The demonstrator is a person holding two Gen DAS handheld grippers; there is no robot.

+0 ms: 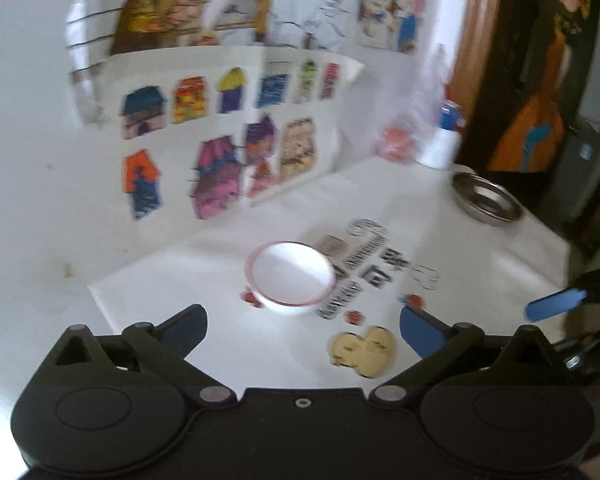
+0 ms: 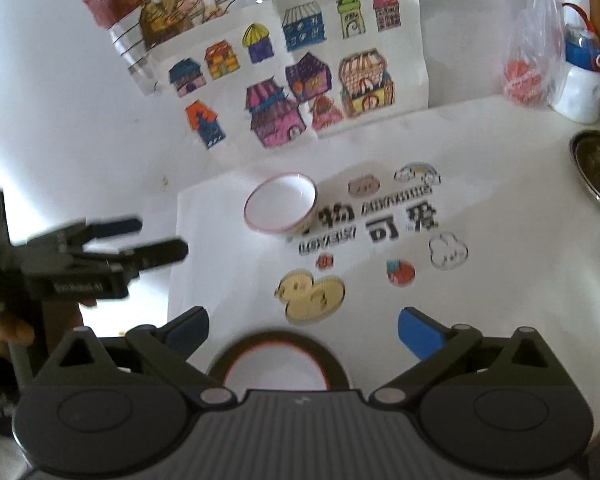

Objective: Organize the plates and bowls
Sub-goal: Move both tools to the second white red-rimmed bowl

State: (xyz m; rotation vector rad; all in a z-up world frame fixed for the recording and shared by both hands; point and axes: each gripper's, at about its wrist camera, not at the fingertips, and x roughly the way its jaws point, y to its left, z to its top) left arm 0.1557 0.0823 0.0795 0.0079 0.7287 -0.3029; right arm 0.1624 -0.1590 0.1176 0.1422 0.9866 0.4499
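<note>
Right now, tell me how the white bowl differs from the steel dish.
The white bowl is deep, white with a thin red rim; the steel dish is shallow, shiny metal. The bowl sits mid-table beside the printed lettering; the dish sits at the table's right edge. Both are upright and look empty.

Ahead of the left gripper [image 1: 303,326] sits a bowl [image 1: 290,276], smooth and glossy white like glazed ceramic or melamine, its rim thinly edged in red. It rests on a matt white sheet [image 1: 480,276] printed with cartoon stickers. Far right of both tools lies a metal dish [image 1: 486,199], polished and reflective. Just under the right gripper [image 2: 303,330] is a second glossy bowl [image 2: 276,372], dark outside. Both grippers are matt black plastic with smooth blue pads [image 2: 418,334].
</note>
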